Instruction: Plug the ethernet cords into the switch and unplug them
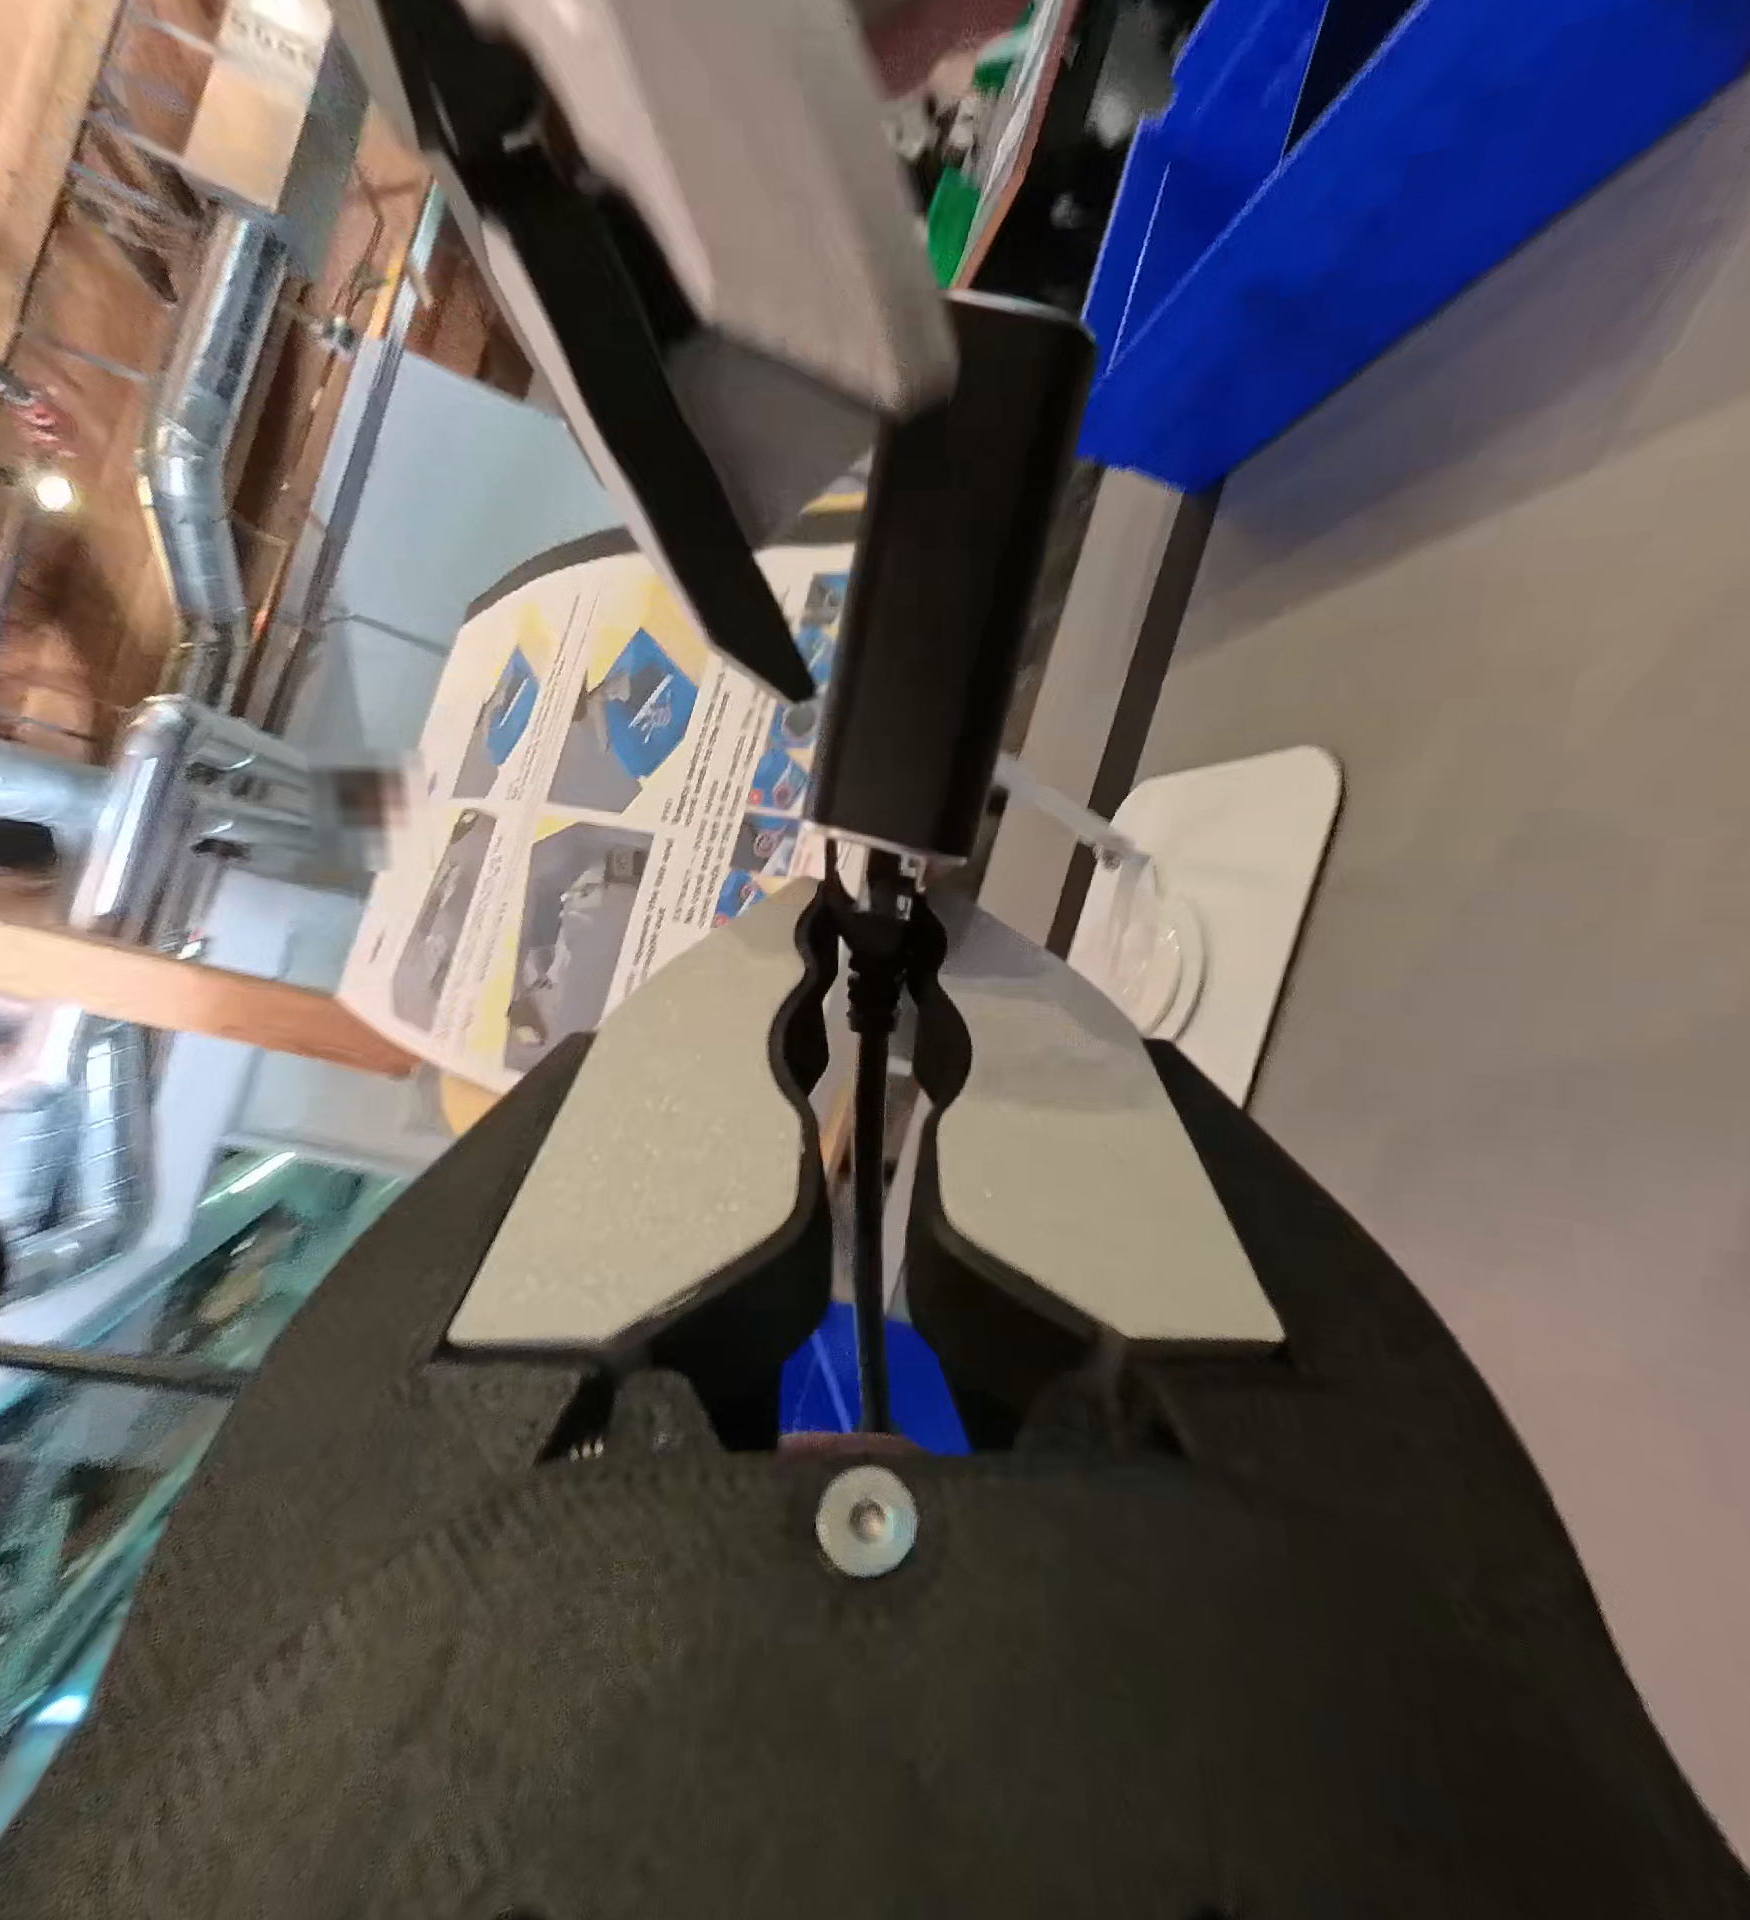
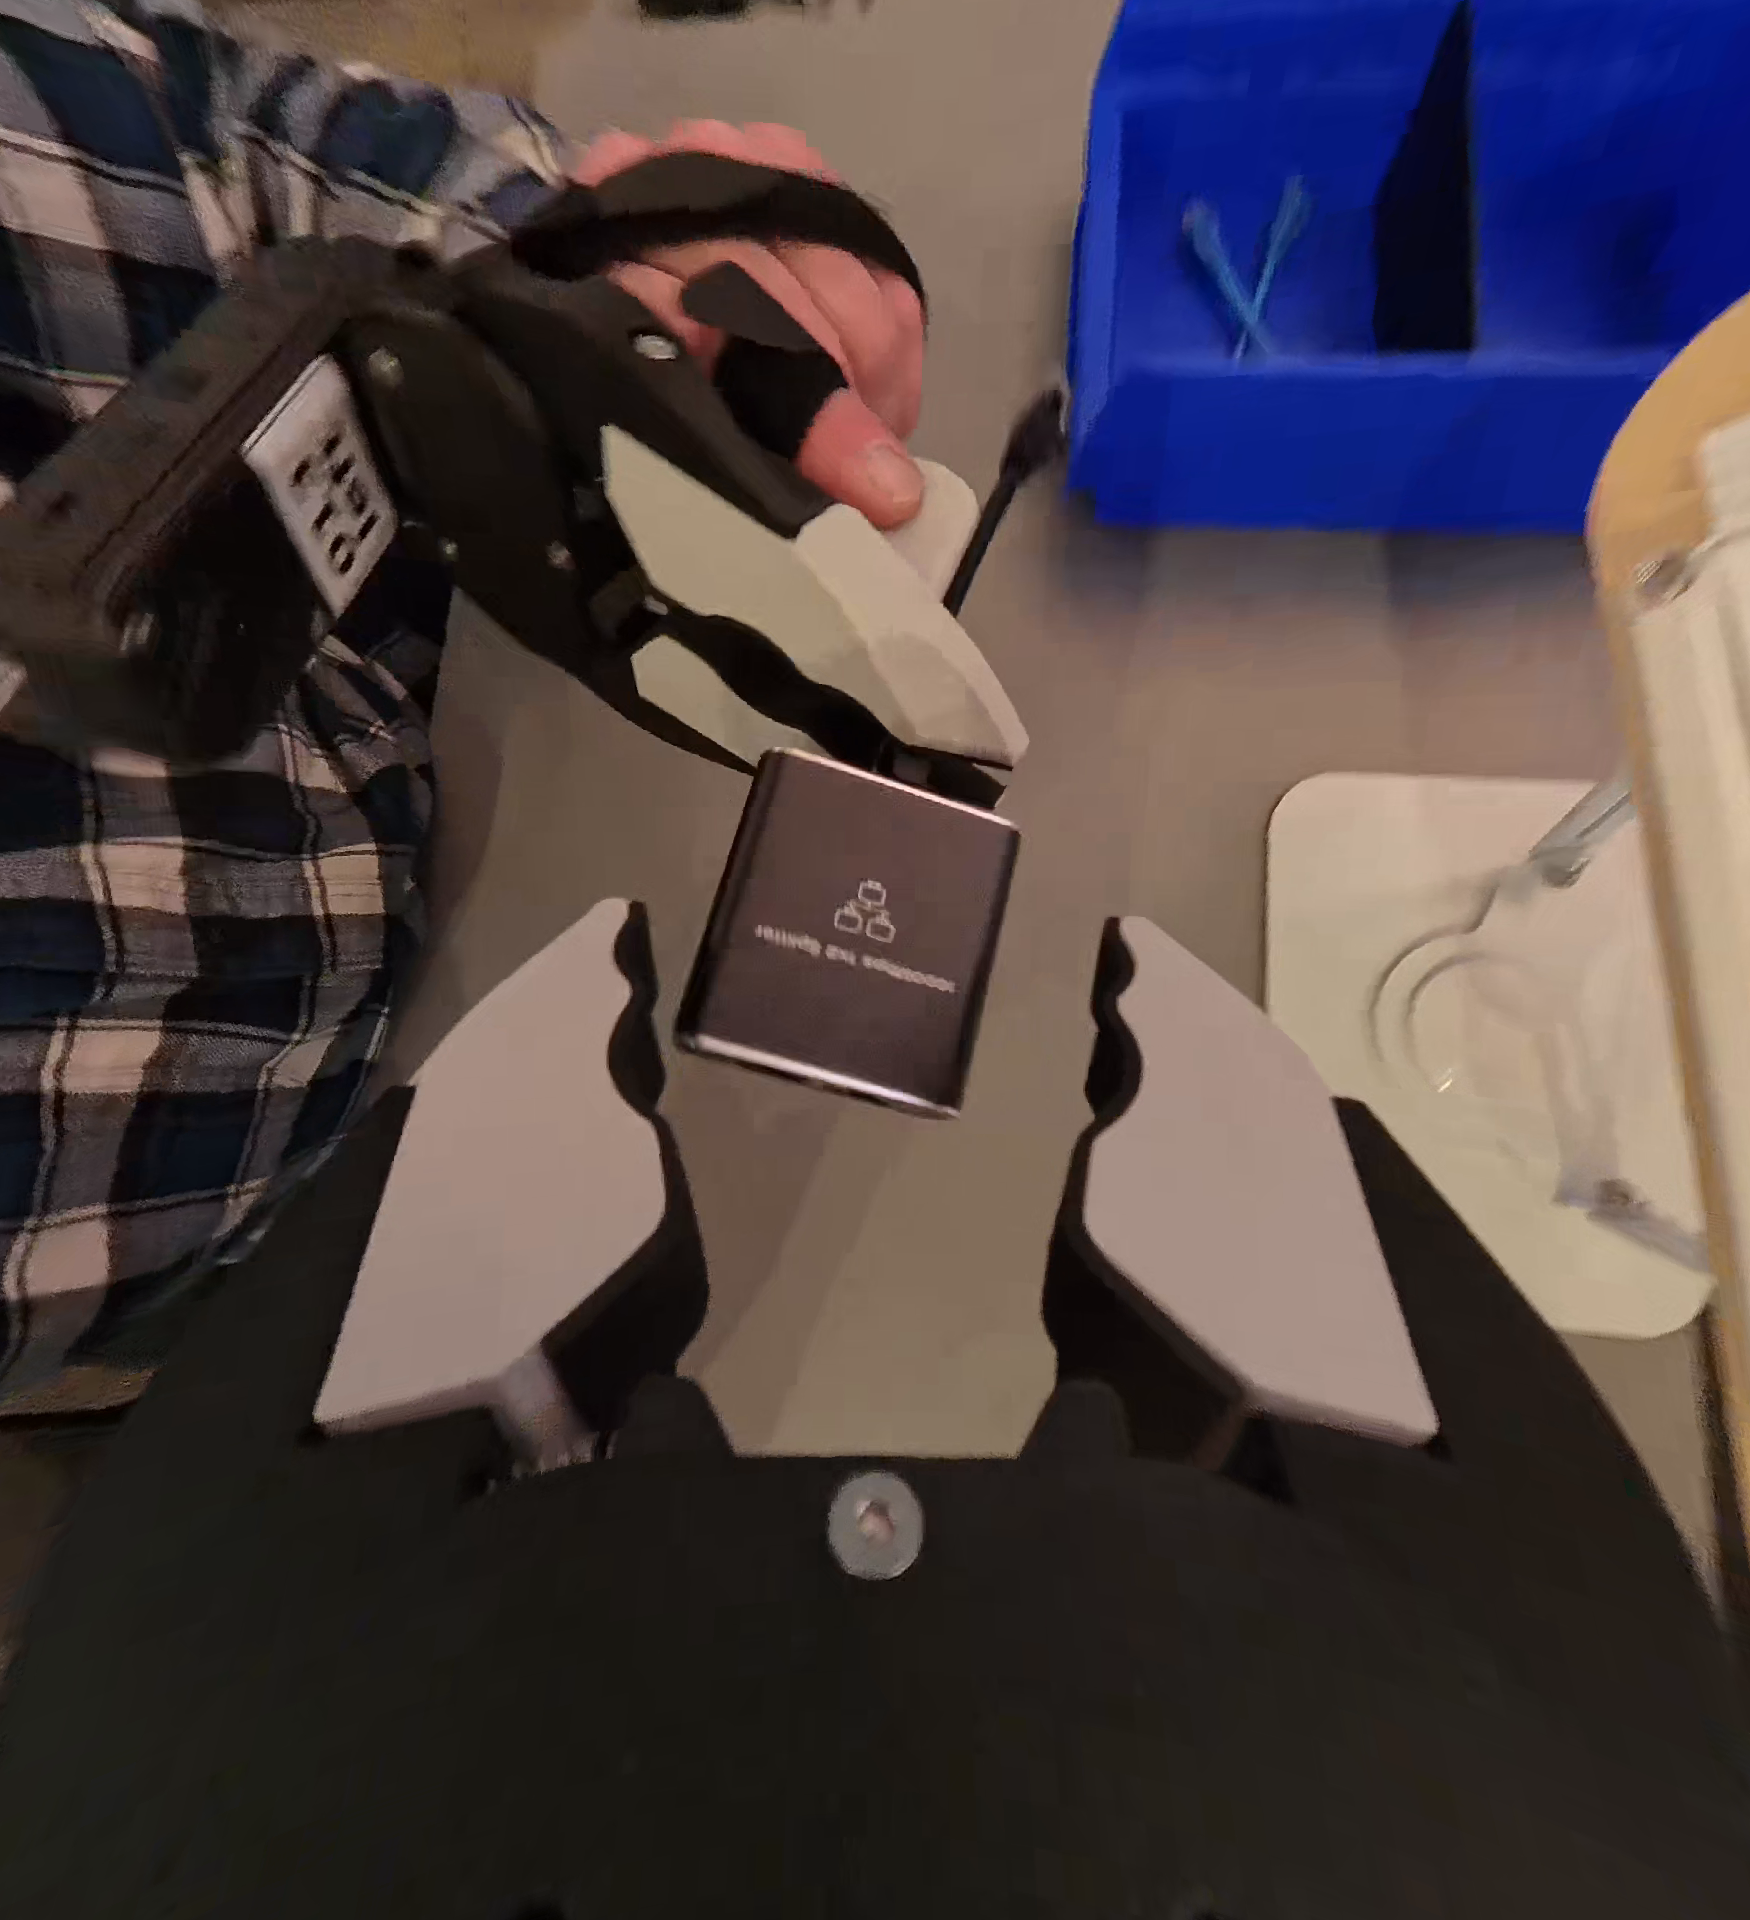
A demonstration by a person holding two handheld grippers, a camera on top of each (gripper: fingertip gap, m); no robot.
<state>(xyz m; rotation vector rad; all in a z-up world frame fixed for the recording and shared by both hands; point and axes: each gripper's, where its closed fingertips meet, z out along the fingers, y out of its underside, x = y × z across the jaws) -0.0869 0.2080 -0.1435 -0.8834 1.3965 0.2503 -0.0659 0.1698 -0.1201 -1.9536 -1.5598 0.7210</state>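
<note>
Switch (image 2: 850, 935), a smooth black metal box with rounded edges, hangs above the grey tabletop (image 2: 1110, 675) at centre frame, between your right claw (image 2: 871, 997)'s wide-spread fingers, neither touching it. Your left claw (image 1: 876, 935), reaching down from the upper left with your hand (image 2: 829, 312) strapped in, pinches the black ethernet cord (image 1: 871, 1195) by its ribbed plug at the switch's far end. The port itself is hidden.

A workshop or industrial loft is showing here: bare metal ductwork (image 1: 196, 499) running under timber ceiling boards (image 1: 9, 208), blue parts bins (image 2: 1422, 260) sitting on a grey desk (image 2: 1162, 644).
</note>
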